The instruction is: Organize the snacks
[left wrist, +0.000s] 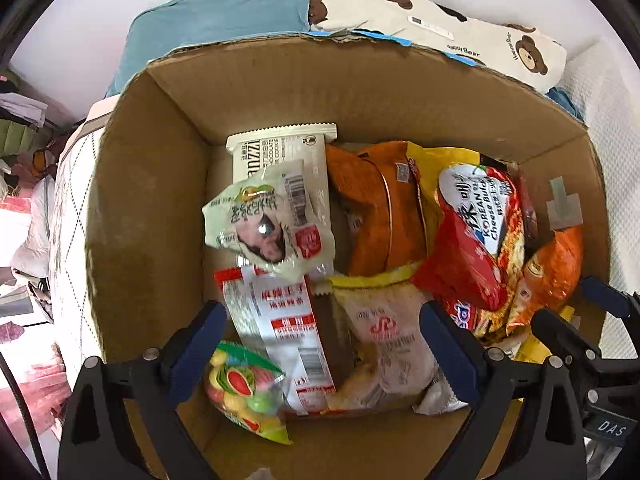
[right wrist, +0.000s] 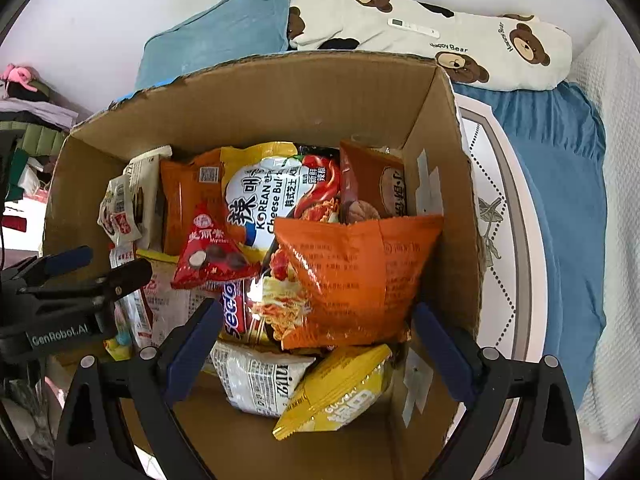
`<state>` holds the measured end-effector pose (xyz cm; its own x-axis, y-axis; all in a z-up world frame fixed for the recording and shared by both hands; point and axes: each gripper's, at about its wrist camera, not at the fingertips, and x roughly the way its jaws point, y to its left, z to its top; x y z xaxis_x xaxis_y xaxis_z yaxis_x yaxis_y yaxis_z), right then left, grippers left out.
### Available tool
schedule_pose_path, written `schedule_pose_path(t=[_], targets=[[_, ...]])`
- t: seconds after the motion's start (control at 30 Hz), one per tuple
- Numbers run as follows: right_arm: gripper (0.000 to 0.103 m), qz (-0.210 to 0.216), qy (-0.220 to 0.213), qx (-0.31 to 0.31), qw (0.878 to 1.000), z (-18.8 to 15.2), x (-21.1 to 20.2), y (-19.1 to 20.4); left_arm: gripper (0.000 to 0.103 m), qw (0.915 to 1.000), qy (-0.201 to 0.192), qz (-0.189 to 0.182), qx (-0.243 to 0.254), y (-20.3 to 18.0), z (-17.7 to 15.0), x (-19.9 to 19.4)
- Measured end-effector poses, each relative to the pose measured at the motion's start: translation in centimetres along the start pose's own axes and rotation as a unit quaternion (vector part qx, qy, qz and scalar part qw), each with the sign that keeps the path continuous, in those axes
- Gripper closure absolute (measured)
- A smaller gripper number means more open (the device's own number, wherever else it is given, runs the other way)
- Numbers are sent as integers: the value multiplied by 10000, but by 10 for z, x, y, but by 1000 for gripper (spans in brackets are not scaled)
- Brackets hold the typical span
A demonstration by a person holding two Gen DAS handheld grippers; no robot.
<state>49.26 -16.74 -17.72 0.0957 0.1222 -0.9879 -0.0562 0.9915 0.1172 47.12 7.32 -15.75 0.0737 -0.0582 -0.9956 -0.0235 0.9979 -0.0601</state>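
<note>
Both grippers point down into the open brown cardboard box (left wrist: 160,184), which sits on a bed w/ a blue pillow (left wrist: 224,20) and a cream bear-print pillow (left wrist: 440,28) behind it.

Left gripper (left wrist: 324,348): jaws spread wide, nothing between the pads. Directly under its gap lie a white-and-red flat packet w/ barcode (left wrist: 288,320) and a pale beige crinkled pouch (left wrist: 384,340). A small clear bag of multicoloured candy (left wrist: 244,392) lies just inside the left finger. The packet's long axis runs roughly away from the camera, i.e. across the jaw line, so the fingers would close on its narrow width.

Right gripper (right wrist: 316,344): also released, empty. An orange foil snack bag (right wrist: 352,276) lies across the middle just beyond its fingertips, long axis side-to-side, nearly as wide as the gap. A red triangular chocolate pouch (right wrist: 212,252) sits to the left of it, on a Korean cheese noodle pack (right wrist: 272,200). A white printed pack (right wrist: 256,380) and a yellow foil packet (right wrist: 336,392) lie nearer the camera.

Judgement: snacks all in box, piled loose. Left hand is nearer the candy/white packet side, right nearer the orange bag. Which is next, can't tell.
</note>
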Motion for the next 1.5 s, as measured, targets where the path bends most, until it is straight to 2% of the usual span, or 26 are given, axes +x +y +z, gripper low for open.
schedule_pose_path(t=[0.27,0.43,0.63,0.87,1.17,1.5], targets=[[4,-19,-402,-16,9992,-24,-28,-3,4,9975,-570,-228,-338,19,-47,-40],[4,-8,-674,-83,9977,-55,-42,1,4,9944,-964,-230,-367,27,-84,-64],[4,-33,-1158,-90,9932,-97,-68,8,4,9887,-1428,-186,-413,20,-114,-81],[3,-118,-1871,-33,9823,-147,-112,13,4,9741,-2230,67,-379,13,-172,-123],[1,-265,-2645,-135,9639,-222,-170,23,4,9577,-2853,277,-237,-2,-241,-165],[0,-364,-3270,-175,9442,-307,-227,31,4,9445,-3242,540,-24,-13,-308,-195]])
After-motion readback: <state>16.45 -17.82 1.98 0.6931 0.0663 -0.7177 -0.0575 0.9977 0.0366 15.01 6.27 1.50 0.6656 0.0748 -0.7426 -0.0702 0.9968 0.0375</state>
